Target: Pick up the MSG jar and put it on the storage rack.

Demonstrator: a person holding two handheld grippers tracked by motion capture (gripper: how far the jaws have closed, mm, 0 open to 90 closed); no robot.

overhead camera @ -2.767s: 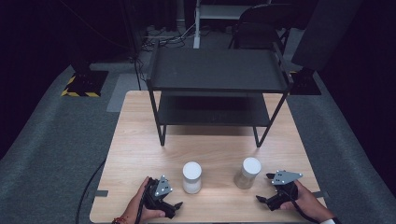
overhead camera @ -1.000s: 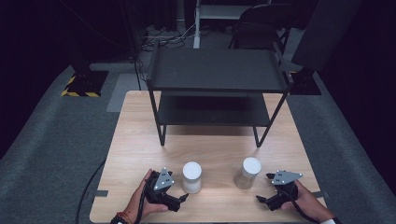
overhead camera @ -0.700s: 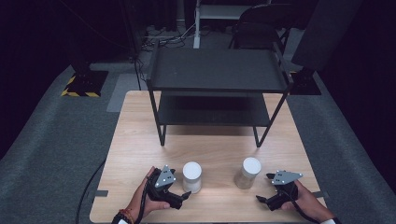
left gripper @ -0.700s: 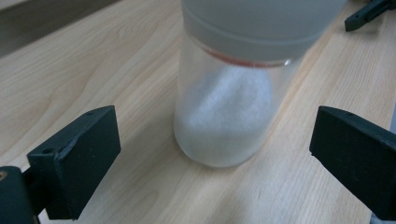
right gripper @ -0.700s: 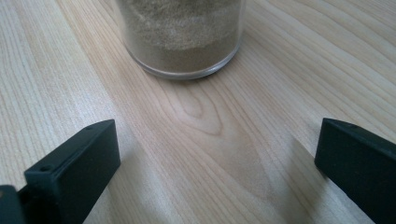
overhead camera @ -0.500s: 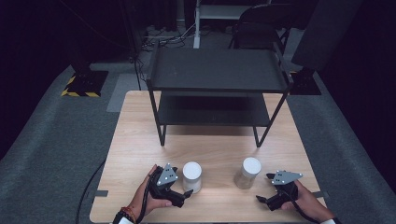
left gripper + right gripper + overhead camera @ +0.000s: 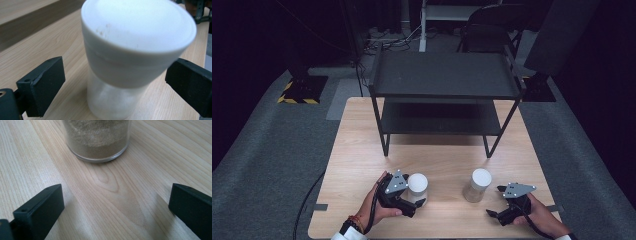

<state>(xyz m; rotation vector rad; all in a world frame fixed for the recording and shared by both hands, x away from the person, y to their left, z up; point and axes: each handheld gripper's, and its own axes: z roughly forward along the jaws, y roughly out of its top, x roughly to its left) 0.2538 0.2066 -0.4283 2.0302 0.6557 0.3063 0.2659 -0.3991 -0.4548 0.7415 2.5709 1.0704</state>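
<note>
White-lidded jar (image 7: 130, 60) of pale powder

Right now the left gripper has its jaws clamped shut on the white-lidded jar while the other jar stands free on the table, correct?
Not quite. The left gripper has its jaws open on either side of the white-lidded jar, with gaps on both sides, as the left gripper view shows. The rest holds: the other jar stands free on the table.

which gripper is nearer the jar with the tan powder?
Right. The right gripper sits open just beside the tan-powder jar, jar ahead of its jaws. The left gripper is farther off, its open jaws flanking the white-lidded jar.
</note>
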